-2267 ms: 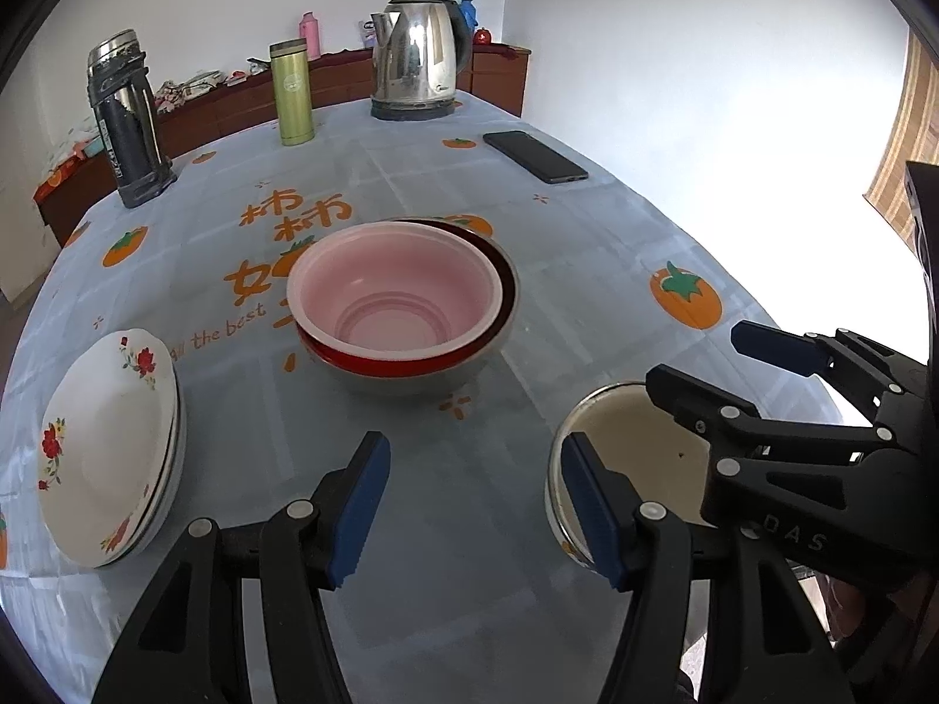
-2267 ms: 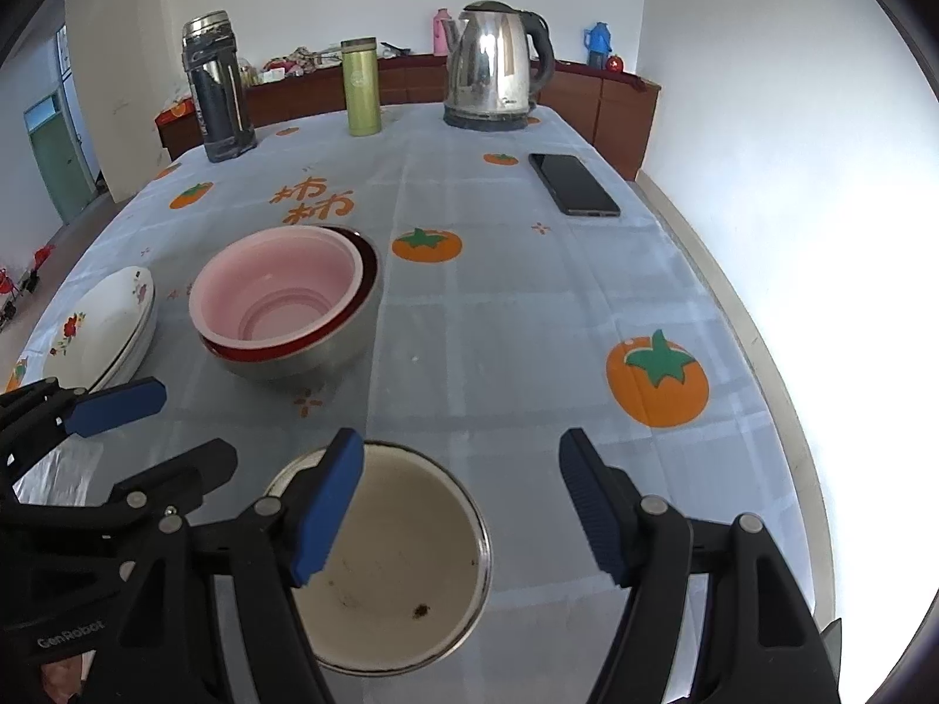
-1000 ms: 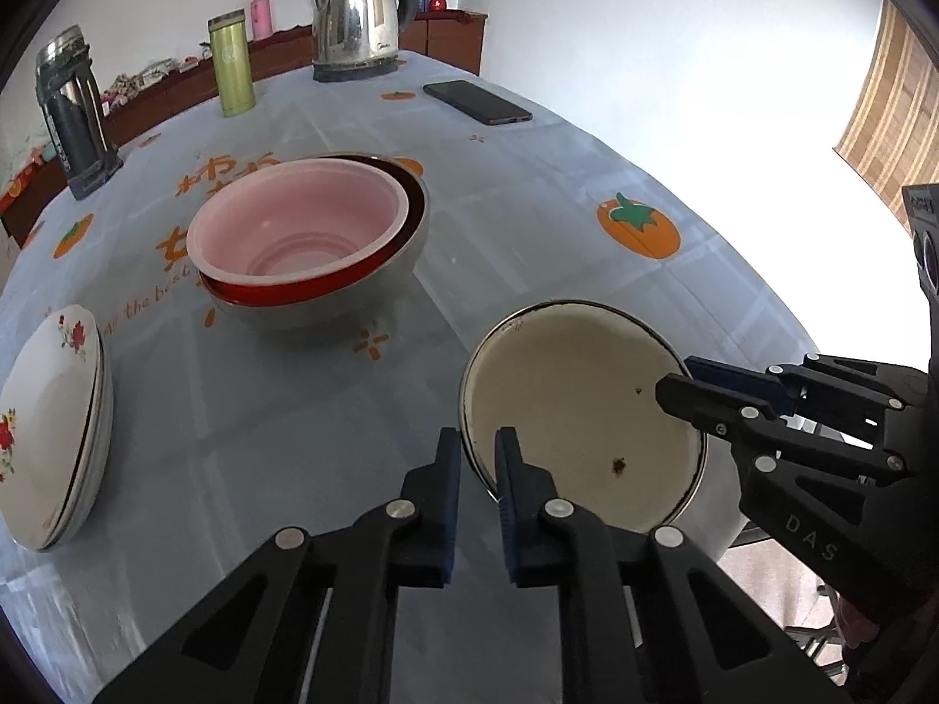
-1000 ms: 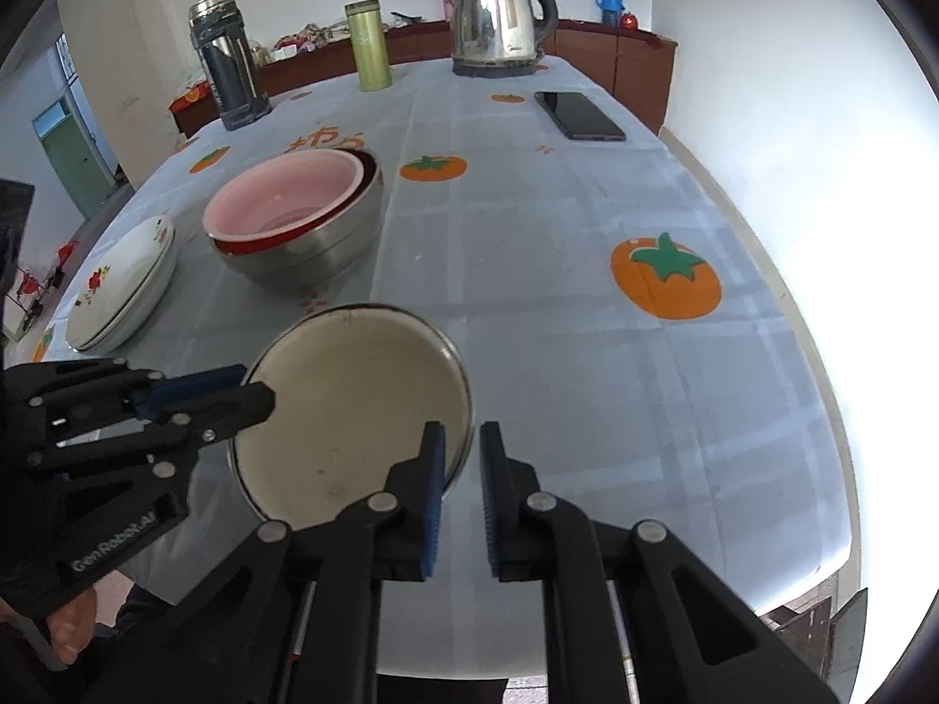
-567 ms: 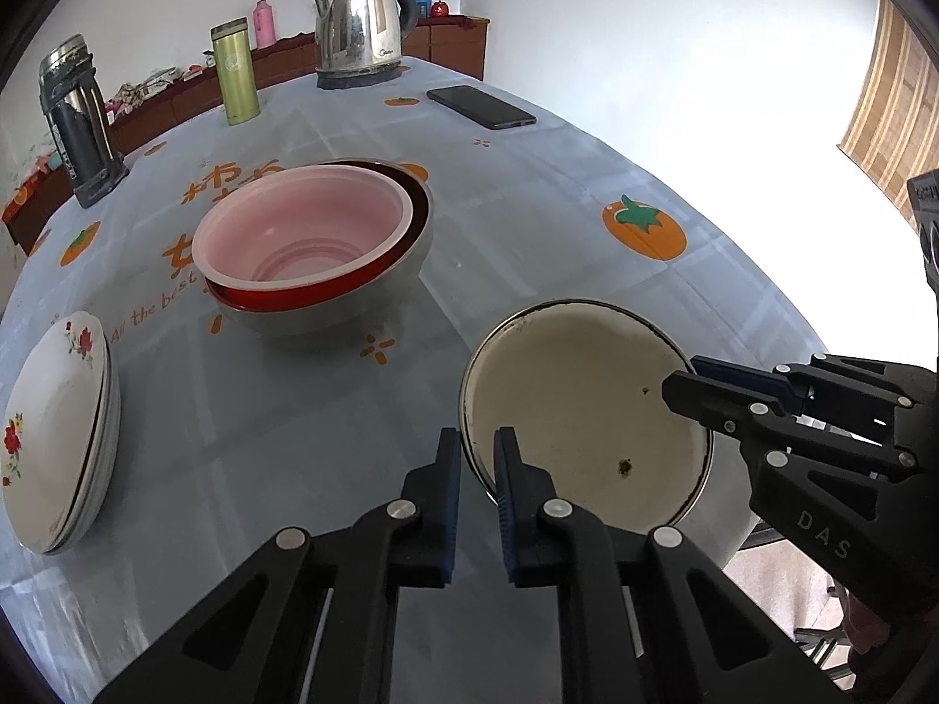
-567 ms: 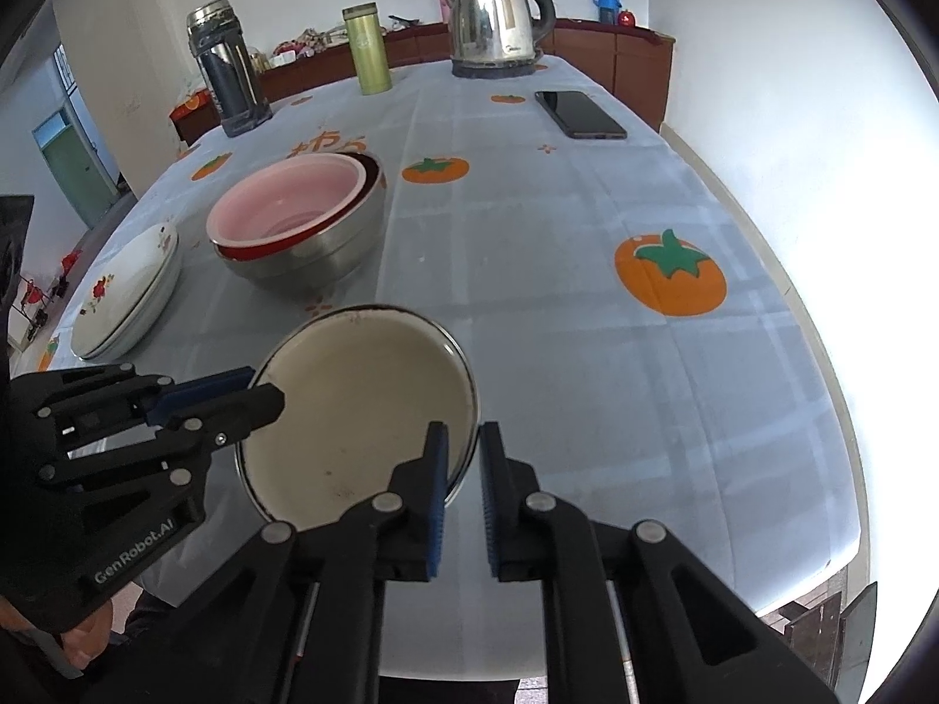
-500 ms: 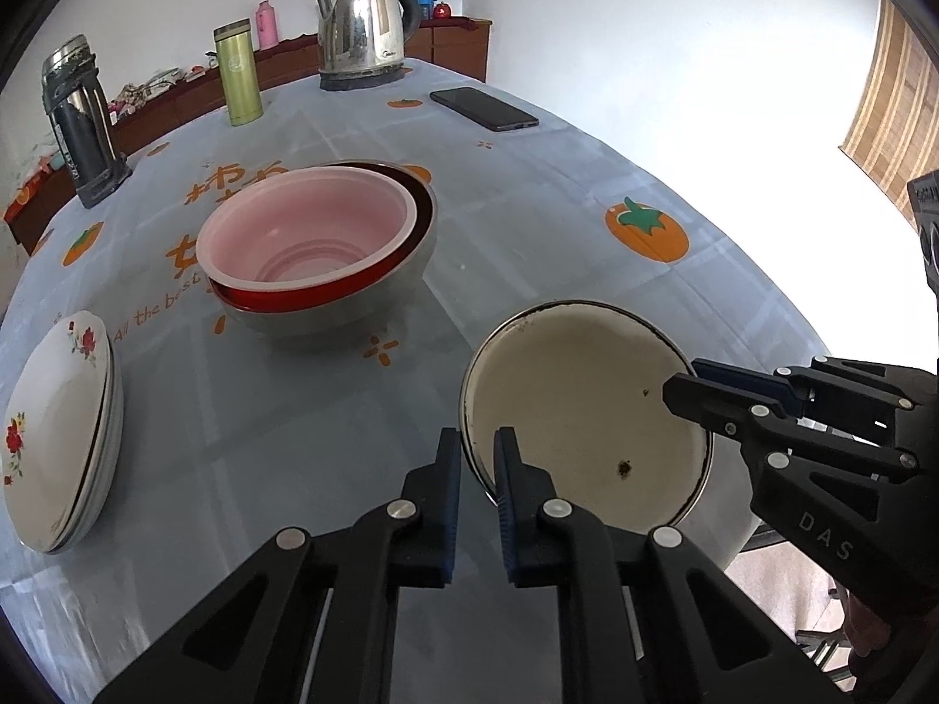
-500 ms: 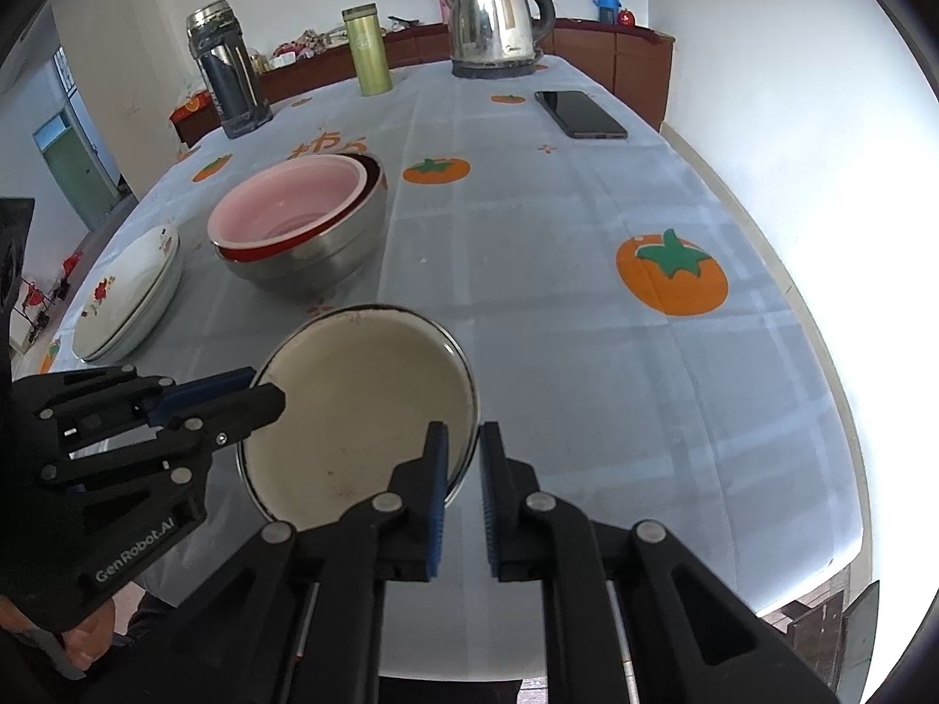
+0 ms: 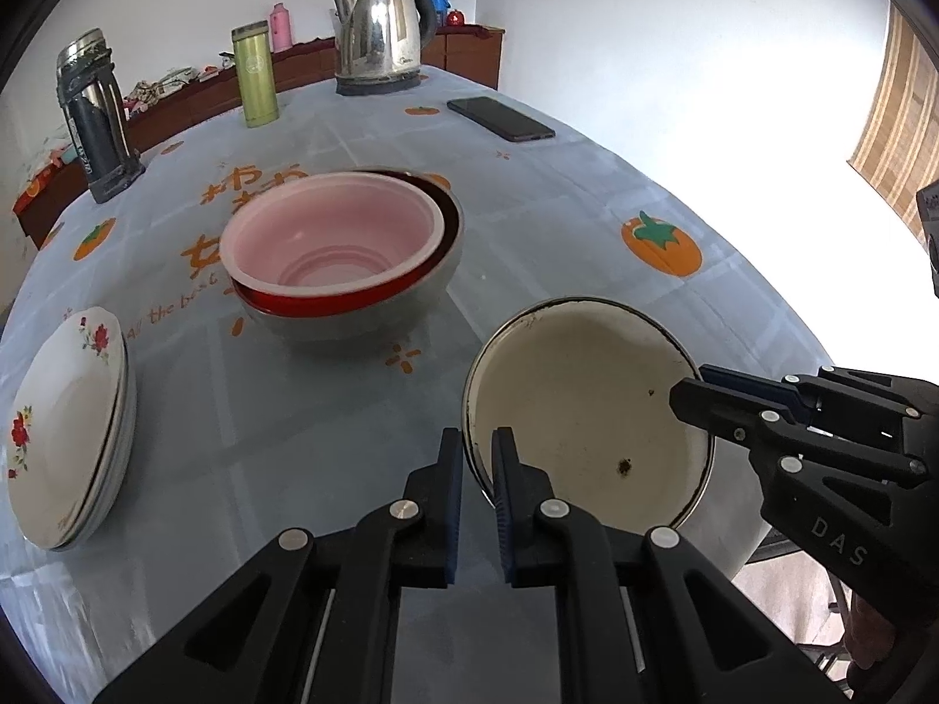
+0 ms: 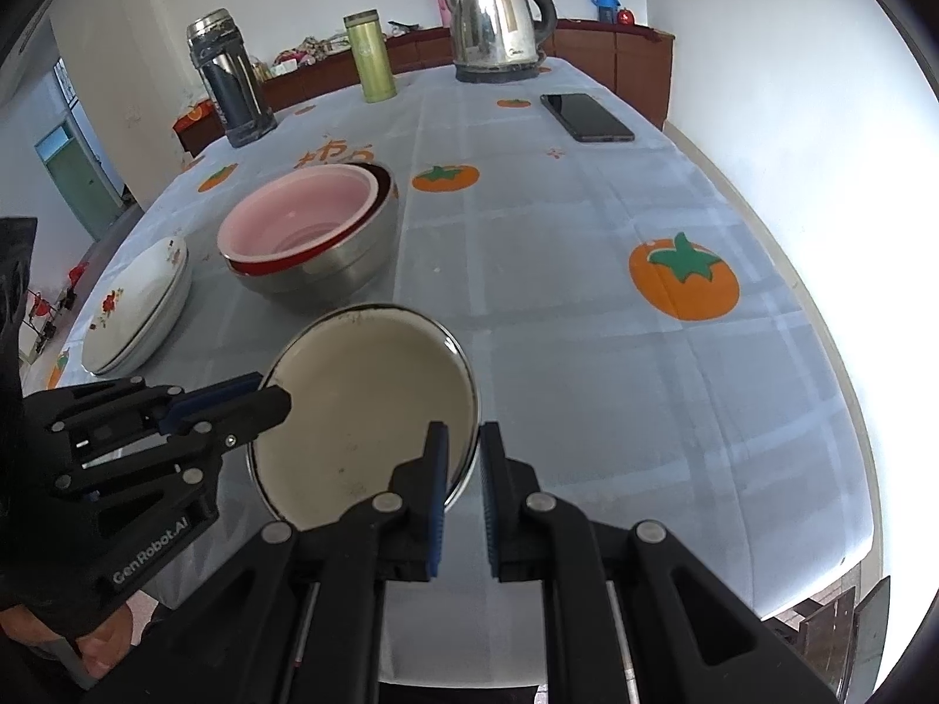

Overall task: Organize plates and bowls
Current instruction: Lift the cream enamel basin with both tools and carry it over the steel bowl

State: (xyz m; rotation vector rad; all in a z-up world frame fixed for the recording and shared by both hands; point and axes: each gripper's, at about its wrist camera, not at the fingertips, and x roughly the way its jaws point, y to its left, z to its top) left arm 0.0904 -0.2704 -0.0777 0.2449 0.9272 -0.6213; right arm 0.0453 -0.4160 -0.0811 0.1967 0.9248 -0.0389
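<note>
A cream enamel bowl (image 9: 587,410) with a dark rim is held above the table by both grippers. My left gripper (image 9: 476,472) is shut on its left rim. My right gripper (image 10: 463,469) is shut on its right rim; the bowl also shows in the right wrist view (image 10: 364,410). Ahead stands a stack of bowls: a pink bowl (image 9: 334,240) inside a red one, inside a steel bowl (image 9: 375,317). The stack also shows in the right wrist view (image 10: 305,229). A stack of white flowered plates (image 9: 64,428) lies at the left, and also shows in the right wrist view (image 10: 138,305).
At the far end of the table stand a steel kettle (image 9: 381,35), a green flask (image 9: 255,82) and a dark thermos (image 9: 97,117). A black phone (image 9: 499,118) lies at the far right. The cloth has orange fruit prints (image 9: 660,243). The table edge is close on the right.
Both grippers closed on the cream bowl's rim and lifted it. Over the last second, the bowl has risen a little further and stays gripped at both sides.
</note>
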